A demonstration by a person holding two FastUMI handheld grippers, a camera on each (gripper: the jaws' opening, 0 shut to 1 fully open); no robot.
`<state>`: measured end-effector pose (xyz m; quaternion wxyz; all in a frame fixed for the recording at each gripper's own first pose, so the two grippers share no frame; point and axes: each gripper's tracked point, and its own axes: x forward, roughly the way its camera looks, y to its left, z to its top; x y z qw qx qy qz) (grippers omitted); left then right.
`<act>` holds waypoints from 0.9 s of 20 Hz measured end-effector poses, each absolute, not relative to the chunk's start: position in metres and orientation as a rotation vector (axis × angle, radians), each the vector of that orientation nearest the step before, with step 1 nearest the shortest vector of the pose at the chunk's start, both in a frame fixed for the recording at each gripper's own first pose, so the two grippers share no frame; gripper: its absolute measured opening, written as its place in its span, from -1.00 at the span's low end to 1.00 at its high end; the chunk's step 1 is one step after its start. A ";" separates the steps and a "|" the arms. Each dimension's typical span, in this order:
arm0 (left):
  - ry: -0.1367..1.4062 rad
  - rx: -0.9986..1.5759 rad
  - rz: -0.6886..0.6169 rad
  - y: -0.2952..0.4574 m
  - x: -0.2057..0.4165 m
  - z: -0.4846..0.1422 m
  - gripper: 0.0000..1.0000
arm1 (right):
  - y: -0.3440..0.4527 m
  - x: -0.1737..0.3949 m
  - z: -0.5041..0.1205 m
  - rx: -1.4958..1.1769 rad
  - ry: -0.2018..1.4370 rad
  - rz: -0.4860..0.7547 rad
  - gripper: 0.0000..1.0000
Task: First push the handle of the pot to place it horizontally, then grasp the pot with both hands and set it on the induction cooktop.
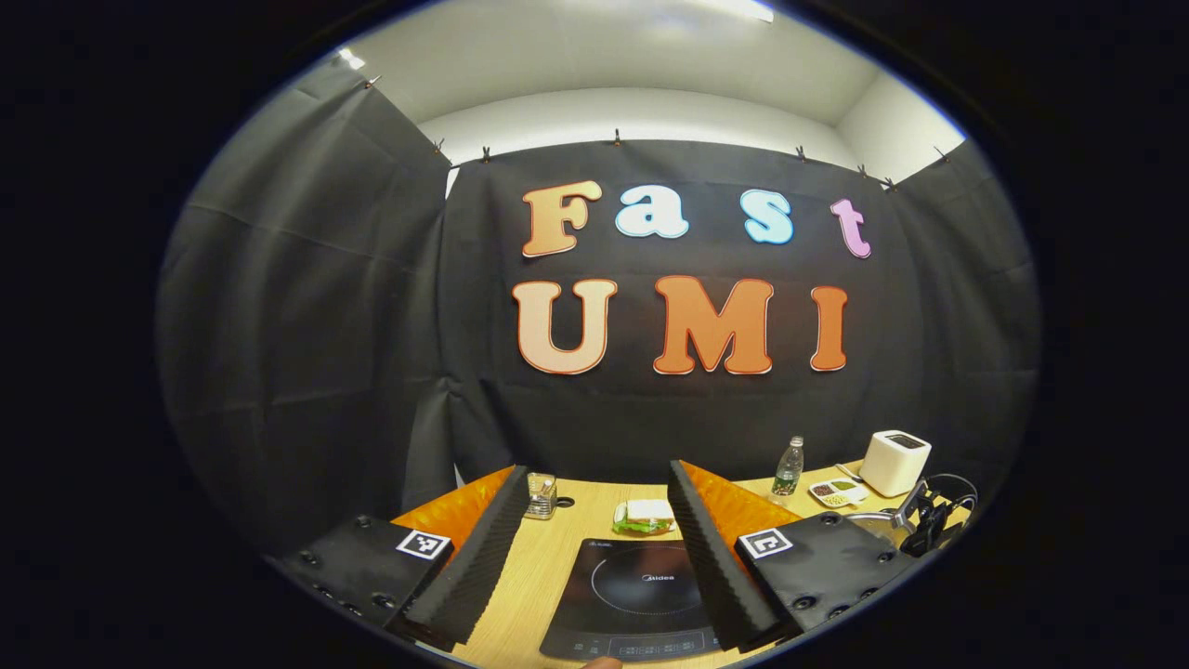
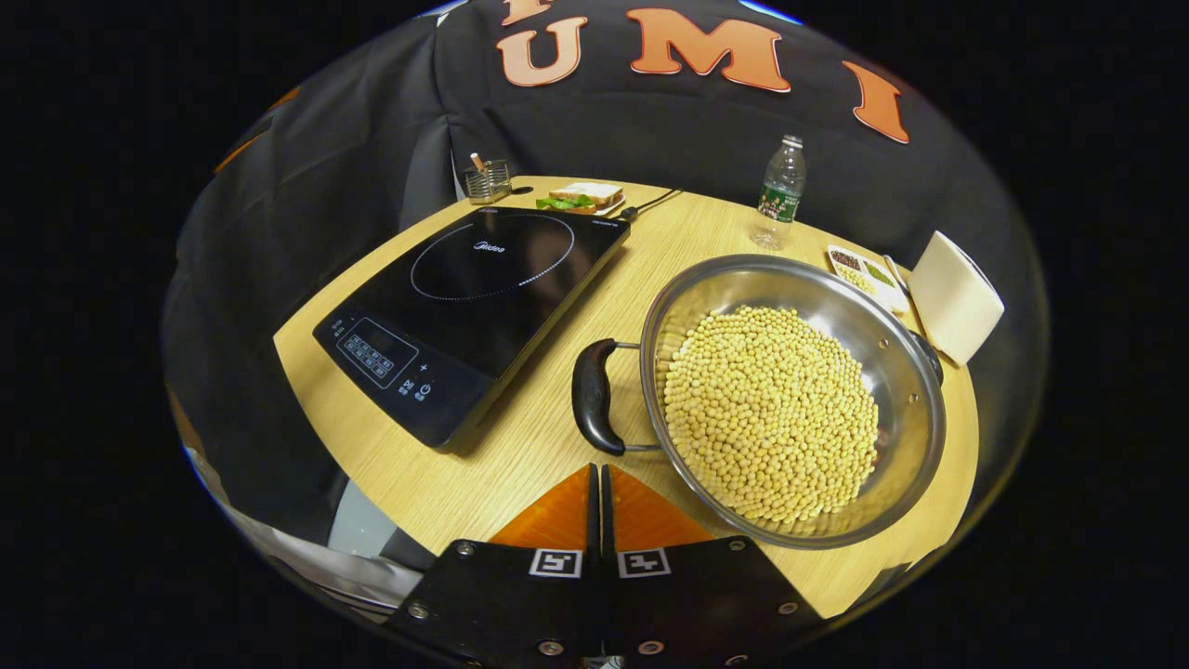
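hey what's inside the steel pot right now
The pot holds a heap of pale yellow beans covering most of its bottom; bare steel shows above them. Anything beneath the beans is hidden.

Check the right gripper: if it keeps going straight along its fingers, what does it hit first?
Probably the pot's black handle: the shut right gripper points at it across a short strip of bare table. Depth is unclear, so it could meet the tabletop just short of the handle.
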<state>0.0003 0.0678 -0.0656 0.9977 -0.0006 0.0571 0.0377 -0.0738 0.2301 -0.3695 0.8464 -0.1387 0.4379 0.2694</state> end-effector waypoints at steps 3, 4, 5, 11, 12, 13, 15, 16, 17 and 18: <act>0.104 -0.002 0.082 0.074 -0.001 -0.065 0.95 | 0.236 -0.069 -0.374 -0.296 0.929 0.558 -1.00; 0.102 -0.002 0.083 0.076 -0.001 -0.064 0.95 | 0.236 -0.067 -0.374 -0.299 0.922 0.548 -1.00; 0.099 -0.002 0.084 0.075 0.000 -0.065 0.95 | 0.237 -0.065 -0.375 -0.298 0.923 0.547 -1.00; 0.099 -0.003 0.083 0.078 0.004 -0.068 0.95 | 0.248 -0.055 -0.374 -0.253 0.937 0.552 -1.00; 0.101 -0.004 0.082 0.077 0.005 -0.069 0.95 | 0.250 -0.054 -0.375 -0.246 0.939 0.552 -1.00; 0.104 -0.005 0.084 0.078 0.006 -0.071 0.95 | 0.251 -0.052 -0.375 -0.240 0.942 0.551 -1.00; 0.109 -0.004 0.085 0.080 0.007 -0.072 0.95 | 0.255 -0.047 -0.375 -0.219 0.949 0.550 -1.00; 0.110 -0.004 0.086 0.079 0.008 -0.073 0.95 | 0.257 -0.046 -0.375 -0.205 0.953 0.549 -1.00; 0.112 -0.004 0.087 0.080 0.009 -0.074 0.95 | 0.259 -0.044 -0.375 -0.190 0.958 0.547 -1.00; 0.113 -0.004 0.087 0.080 0.010 -0.075 0.95 | 0.262 -0.042 -0.375 -0.174 0.963 0.546 -1.00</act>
